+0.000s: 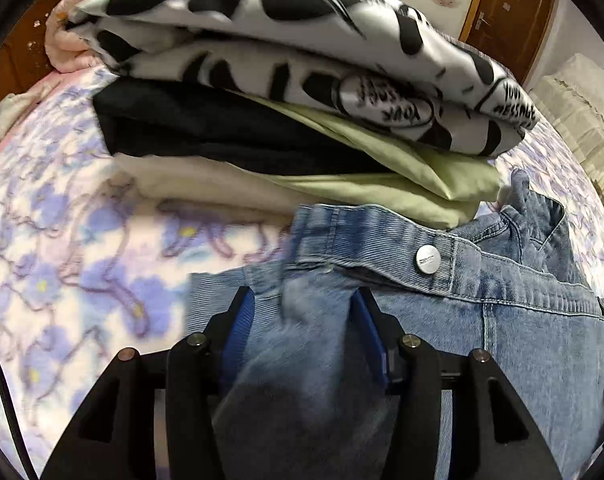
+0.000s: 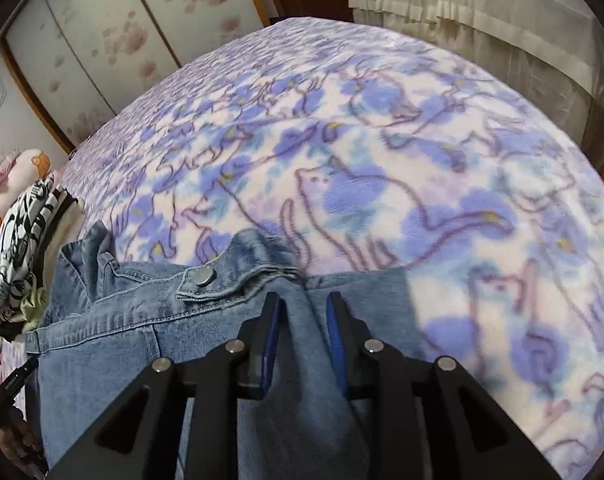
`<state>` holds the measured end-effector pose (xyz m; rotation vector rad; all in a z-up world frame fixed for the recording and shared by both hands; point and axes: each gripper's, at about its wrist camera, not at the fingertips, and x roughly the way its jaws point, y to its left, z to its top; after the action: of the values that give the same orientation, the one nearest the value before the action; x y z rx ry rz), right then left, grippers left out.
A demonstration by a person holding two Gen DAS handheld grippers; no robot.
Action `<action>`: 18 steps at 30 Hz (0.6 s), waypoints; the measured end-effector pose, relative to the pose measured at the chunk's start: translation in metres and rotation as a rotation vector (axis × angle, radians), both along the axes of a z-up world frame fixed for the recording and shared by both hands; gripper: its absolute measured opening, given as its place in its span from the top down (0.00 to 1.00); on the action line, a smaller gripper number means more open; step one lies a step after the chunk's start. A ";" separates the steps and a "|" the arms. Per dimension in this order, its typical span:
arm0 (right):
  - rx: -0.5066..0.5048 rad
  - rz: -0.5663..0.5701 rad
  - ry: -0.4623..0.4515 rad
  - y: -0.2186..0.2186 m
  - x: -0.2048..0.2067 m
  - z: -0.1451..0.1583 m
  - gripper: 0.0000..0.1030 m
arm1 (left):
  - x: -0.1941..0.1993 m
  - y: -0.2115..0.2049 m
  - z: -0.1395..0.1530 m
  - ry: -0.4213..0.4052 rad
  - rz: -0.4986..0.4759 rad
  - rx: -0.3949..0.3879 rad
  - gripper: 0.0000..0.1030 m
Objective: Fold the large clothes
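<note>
A pair of light blue jeans (image 1: 501, 280) lies on the flowered bedspread (image 1: 62, 260), waistband and metal button (image 1: 429, 259) facing me. My left gripper (image 1: 302, 312) is shut on a bunched fold of the denim near the waistband. In the right wrist view the same jeans (image 2: 114, 320) show, with the button (image 2: 204, 276) left of my fingers. My right gripper (image 2: 303, 308) is shut on a fold of denim at the waistband edge. Both grippers hold the jeans low over the bed.
A stack of folded clothes (image 1: 282, 80) sits just beyond the jeans: black-and-white print on top, then black, green and cream. It also shows in the right wrist view (image 2: 18, 240). Bare bedspread (image 2: 421, 160) stretches ahead. A draped cloth-covered surface (image 2: 481, 20) and wardrobe doors (image 2: 102, 20) stand behind.
</note>
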<state>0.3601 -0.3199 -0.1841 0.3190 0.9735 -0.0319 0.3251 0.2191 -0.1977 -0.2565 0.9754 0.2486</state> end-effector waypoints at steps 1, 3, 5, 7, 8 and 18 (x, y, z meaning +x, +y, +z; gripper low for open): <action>0.009 -0.005 -0.013 -0.004 -0.006 0.006 0.77 | -0.005 0.002 0.007 -0.014 0.005 -0.002 0.52; 0.017 -0.009 -0.033 -0.007 -0.015 0.015 0.77 | -0.019 0.003 0.022 -0.071 0.020 0.001 0.52; 0.002 0.010 -0.048 0.001 -0.023 0.023 0.77 | -0.033 -0.002 0.041 -0.138 0.018 0.015 0.54; -0.028 0.060 -0.044 0.021 -0.029 0.029 0.77 | -0.042 -0.013 0.052 -0.177 -0.017 0.014 0.78; -0.031 0.083 -0.043 0.029 -0.029 0.029 0.77 | -0.043 -0.023 0.053 -0.176 -0.044 0.014 0.83; -0.110 0.287 -0.031 0.158 -0.018 0.003 0.77 | -0.017 -0.082 0.005 -0.057 -0.085 0.027 0.87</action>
<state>0.3418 -0.1616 -0.1815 0.0763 0.9753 0.1801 0.3076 0.1370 -0.1927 -0.1957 0.9234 0.1762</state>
